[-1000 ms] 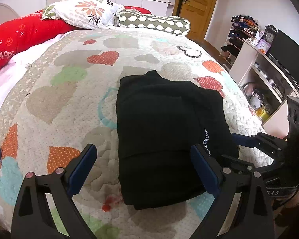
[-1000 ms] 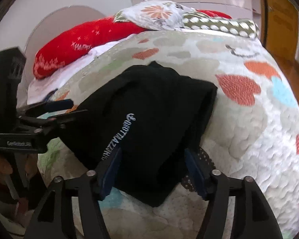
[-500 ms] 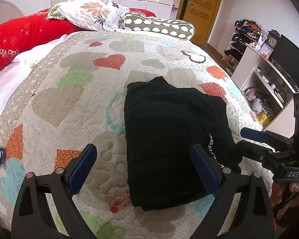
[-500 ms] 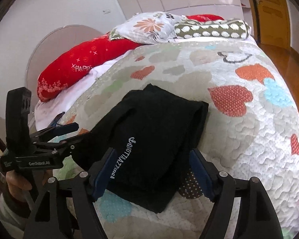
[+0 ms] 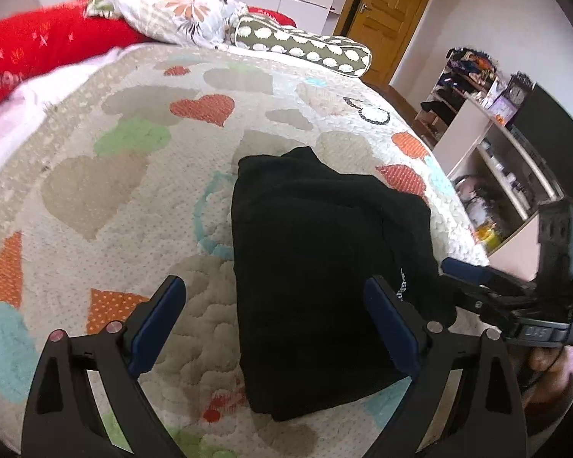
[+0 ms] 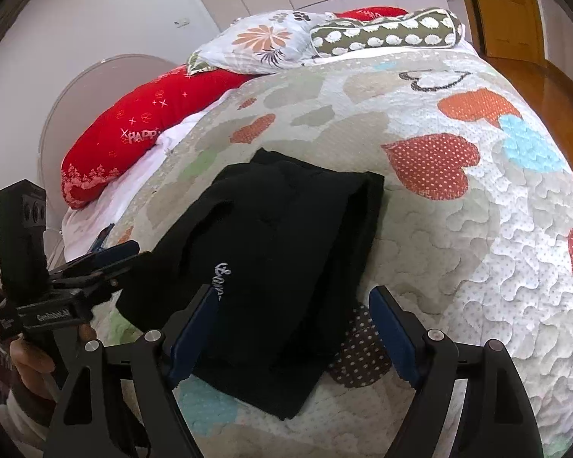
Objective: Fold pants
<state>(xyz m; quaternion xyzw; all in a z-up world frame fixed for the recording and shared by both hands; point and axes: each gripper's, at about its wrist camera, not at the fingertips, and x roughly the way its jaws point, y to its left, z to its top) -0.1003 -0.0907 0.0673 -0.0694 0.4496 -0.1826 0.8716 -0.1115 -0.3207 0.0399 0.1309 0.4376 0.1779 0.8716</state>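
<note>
Left wrist view: the folded black pants (image 5: 321,267) lie in the frame's centre on the heart-patterned quilt (image 5: 133,191). The left gripper (image 5: 275,324) hangs wide open, empty, above their near edge. At lower right, the right gripper (image 6: 294,332) is opening, pads off the cloth.

I inspect the bed (image 5: 95,198) before me: it is covered by a quilted spread printed with hearts. The black pants (image 5: 317,267), folded into a compact stack, lie directly on it near my edge. At the far end rest a red pillow (image 6: 141,129), a floral pillow (image 6: 263,42) and a dotted green bolster (image 6: 386,34).
</note>
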